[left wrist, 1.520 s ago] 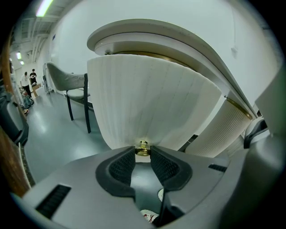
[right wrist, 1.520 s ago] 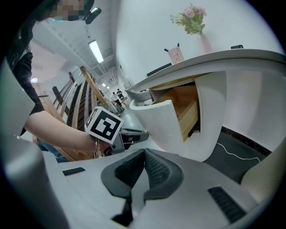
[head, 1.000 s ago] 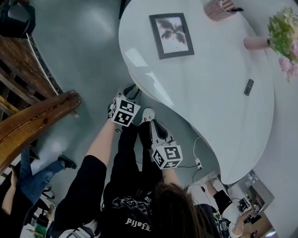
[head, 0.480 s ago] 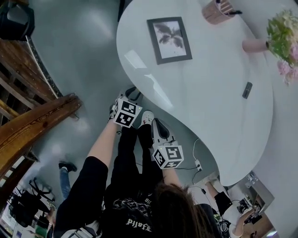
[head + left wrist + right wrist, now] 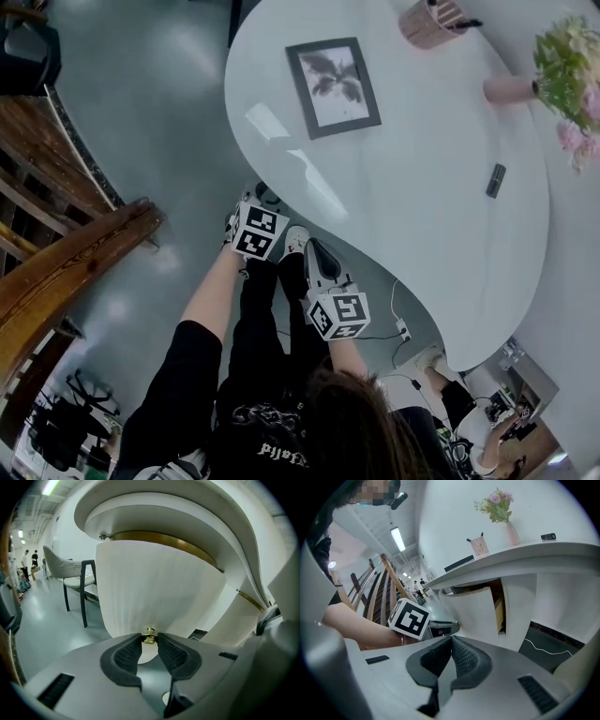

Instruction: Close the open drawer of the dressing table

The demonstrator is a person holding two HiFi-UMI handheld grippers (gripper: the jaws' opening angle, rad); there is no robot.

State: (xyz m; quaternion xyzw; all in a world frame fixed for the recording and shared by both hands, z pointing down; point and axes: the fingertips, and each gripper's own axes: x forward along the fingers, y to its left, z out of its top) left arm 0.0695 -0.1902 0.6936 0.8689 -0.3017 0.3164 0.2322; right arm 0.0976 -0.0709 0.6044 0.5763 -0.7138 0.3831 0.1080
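Checking left gripper view: your left tongs (image 5: 150, 642) pinch the brass knob (image 5: 150, 634) on the fluted white drawer (image 5: 154, 588) front, which sits under the desk (image 5: 187, 508) top.

Right gripper view: your right tongs (image 5: 451, 649) are pressed together with nothing in them. The drawer stands pulled out of the desk with its wooden inside edge showing; contents not visible.

Head view: on the desk, a pink cup (image 5: 429, 19) holds dark pens and a pink vase (image 5: 511, 89) holds flowers (image 5: 565, 61). A framed picture (image 5: 333, 84) sits apart from both.
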